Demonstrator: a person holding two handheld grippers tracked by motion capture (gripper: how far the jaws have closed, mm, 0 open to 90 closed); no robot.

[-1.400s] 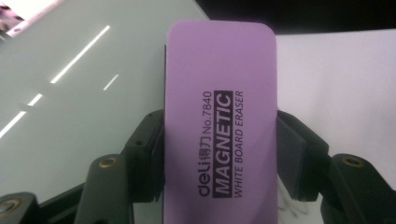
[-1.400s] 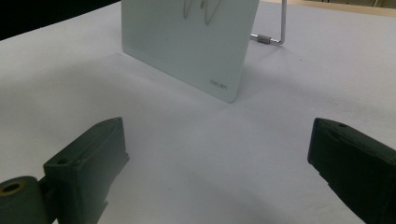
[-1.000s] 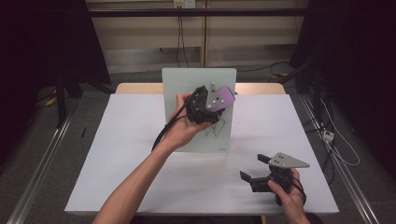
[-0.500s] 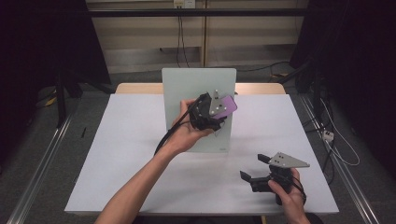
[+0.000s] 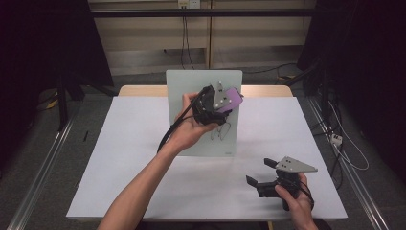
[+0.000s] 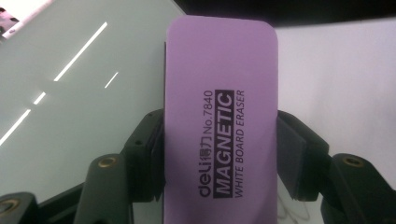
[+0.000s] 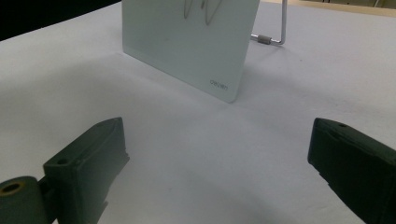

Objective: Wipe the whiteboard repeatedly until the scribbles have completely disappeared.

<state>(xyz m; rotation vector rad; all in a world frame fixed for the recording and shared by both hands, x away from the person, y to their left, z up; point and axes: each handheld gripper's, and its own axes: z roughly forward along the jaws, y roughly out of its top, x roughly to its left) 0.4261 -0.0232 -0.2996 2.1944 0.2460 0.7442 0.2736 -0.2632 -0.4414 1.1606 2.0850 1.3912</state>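
Observation:
A purple magnetic whiteboard eraser (image 6: 222,116) sits between the pads (image 6: 292,154) of my left gripper (image 5: 224,106), which is shut on it. In the high view the eraser (image 5: 233,99) is held at the upper right of a small upright whiteboard (image 5: 191,86); whether it touches the board I cannot tell. Dark scribbles (image 5: 218,132) mark the board below the gripper. My right gripper (image 5: 261,172) rests at the table's front right, open, with nothing between its jaws. The right gripper (image 7: 219,133) faces the whiteboard's lower corner (image 7: 187,42).
The whiteboard leans on a wire stand (image 7: 275,32) behind it. A white sheet (image 5: 134,143) covers the table, whose wooden top (image 5: 143,90) shows at the back. The left gripper's black cable (image 5: 167,136) hangs beside the hand.
The left hand dipped a little down the board with the eraser, then came back up to about where it started. The right gripper has stayed where it was.

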